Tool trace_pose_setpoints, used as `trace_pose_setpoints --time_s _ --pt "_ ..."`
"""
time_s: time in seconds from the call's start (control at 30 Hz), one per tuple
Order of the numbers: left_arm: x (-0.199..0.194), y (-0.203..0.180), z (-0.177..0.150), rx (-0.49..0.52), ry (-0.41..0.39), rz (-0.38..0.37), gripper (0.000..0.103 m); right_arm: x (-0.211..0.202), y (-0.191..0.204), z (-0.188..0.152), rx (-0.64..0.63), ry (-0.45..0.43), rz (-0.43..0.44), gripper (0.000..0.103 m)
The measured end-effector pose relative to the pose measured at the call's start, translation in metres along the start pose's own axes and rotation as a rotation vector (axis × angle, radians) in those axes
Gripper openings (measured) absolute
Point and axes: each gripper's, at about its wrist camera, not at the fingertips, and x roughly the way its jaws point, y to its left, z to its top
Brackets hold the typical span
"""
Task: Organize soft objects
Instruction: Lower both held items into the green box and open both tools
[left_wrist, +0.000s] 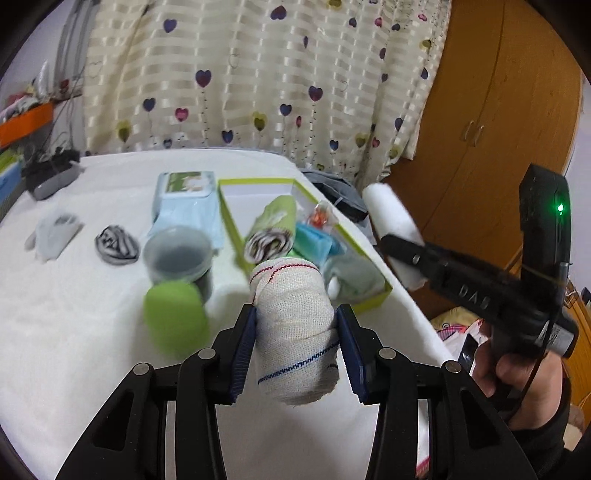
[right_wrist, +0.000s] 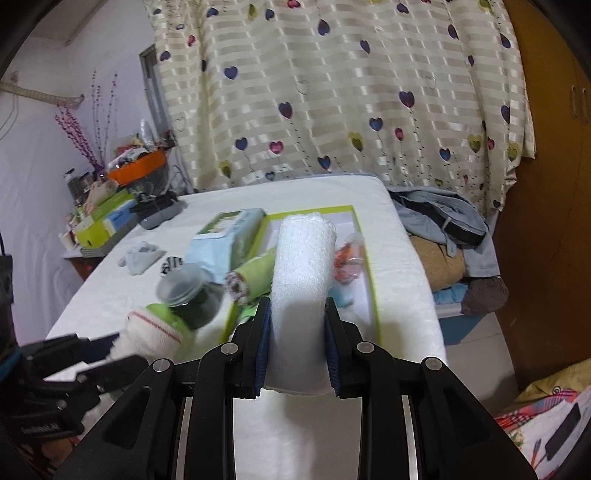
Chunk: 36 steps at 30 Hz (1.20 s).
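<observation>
Soft stuff first: the bandage roll (left_wrist: 295, 325) is clamped between the blue pads of the left gripper (left_wrist: 295, 345), sticking out ahead of the fingers, with a red zigzag stitch near its far end and a blue one closer in. The right gripper (right_wrist: 298, 345) has its pads squeezed onto a white towel roll (right_wrist: 301, 280), which also pokes well forward of the jaws. Both rolls are held up off the white table (left_wrist: 74, 332), near its front right part. From the left camera you can see the right gripper off to the side with the towel roll hanging past the table's right edge, and a hand (left_wrist: 517, 376) wrapped around its handle. Just past the bandage is a green-edged box (left_wrist: 266, 182) sitting open on the table, with a green-and-striped cloth roll (left_wrist: 271, 229), something teal (left_wrist: 314, 243) and a small crinkly packet (left_wrist: 321, 218) inside. Left of the box there's a dark jar (left_wrist: 179, 258) with a clear lid, a lime green thing (left_wrist: 175, 317) right in front of it (blurry, can't tell what), and a pale blue wipes pack (left_wrist: 186, 201) behind. Further left lie a striped sock ball (left_wrist: 116, 243) and a grey cloth (left_wrist: 55, 230). Heart-print curtain (left_wrist: 258, 74) hangs behind the table, wooden wardrobe (left_wrist: 498, 110) to the right.
</observation>
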Motion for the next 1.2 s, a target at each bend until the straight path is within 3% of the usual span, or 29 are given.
trace_pose_setpoints --time_s 0.5,0.87,1.2 --pt "0.086 0.001 0.041 -0.032 0.082 0.019 0.043 0.078 -0.03 0.023 -0.029 0.126 0.02 0.027" --pt "0.117 -0.001 0.057 -0.033 0.098 0.055 0.043 0.115 -0.033 0.039 -0.081 0.176 0.042 0.027" --pt "0.116 -0.007 0.051 -0.015 0.104 0.029 0.044 0.101 -0.032 0.036 -0.091 0.149 0.022 0.044"
